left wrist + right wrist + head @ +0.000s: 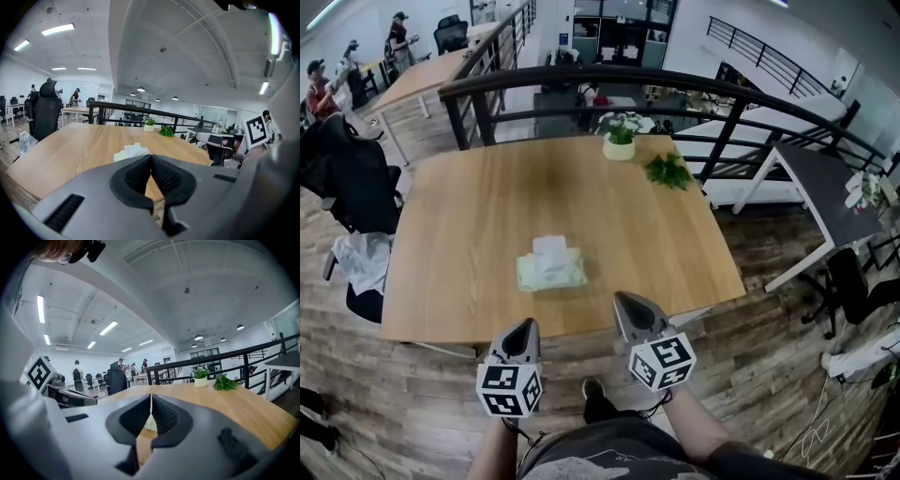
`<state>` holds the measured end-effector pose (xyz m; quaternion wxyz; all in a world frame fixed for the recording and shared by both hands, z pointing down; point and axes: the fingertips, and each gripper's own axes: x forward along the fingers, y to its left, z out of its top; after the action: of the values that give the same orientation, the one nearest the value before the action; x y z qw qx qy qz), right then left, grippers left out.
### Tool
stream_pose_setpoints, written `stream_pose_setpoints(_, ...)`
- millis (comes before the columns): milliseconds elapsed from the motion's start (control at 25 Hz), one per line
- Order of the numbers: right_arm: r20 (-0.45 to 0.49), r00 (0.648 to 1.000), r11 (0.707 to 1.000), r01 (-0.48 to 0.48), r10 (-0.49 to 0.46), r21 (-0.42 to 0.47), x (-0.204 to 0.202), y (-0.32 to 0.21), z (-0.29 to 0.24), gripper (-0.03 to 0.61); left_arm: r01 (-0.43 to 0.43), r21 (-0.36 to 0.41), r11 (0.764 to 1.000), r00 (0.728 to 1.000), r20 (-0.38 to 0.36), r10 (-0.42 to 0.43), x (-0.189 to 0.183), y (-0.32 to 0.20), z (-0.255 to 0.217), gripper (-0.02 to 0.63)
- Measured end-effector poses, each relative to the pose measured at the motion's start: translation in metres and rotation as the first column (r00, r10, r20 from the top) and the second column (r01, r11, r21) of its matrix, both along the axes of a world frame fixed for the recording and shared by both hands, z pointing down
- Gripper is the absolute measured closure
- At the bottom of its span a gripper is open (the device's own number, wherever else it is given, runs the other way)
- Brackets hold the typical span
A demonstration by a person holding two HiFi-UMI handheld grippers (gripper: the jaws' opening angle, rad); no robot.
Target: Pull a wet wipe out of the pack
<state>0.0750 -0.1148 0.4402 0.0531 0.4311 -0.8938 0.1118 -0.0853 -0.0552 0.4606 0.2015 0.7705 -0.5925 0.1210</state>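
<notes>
Head view looking steeply down from above, taking in whole table [478, 216]. Both gripper views riding low by near edge, facing across tabletop toward railing [581, 80]. All three sharing tabletop, potted plant [620, 142]; head and left gripper views sharing wipe pack [550, 269].

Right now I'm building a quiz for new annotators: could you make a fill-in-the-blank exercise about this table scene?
1. A ____ wipe sticks up from the wipe pack on the table.
2. The left claw and right claw are both ____.
3. The potted plant stands at the table's ____ edge.
Missing words: white; shut; far.
</notes>
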Motion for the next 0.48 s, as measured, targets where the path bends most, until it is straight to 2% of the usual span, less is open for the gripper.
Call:
stream_pose_setpoints(280,-0.02,0.997,0.997,0.08,-0.08,0.013,-0.005,-0.042,0.005,0.554,0.033,-0.014,0.999,0.999,0.008,-0.033,0.008,-0.036,0.002,0.6)
stream_pose_setpoints(480,-0.011,0.996,0.996,0.092,-0.091,0.017,0.0,-0.076,0.005,0.552,0.066,-0.027,0.997,0.998,0.015,-0.065,0.009,-0.057,0.007,0.6)
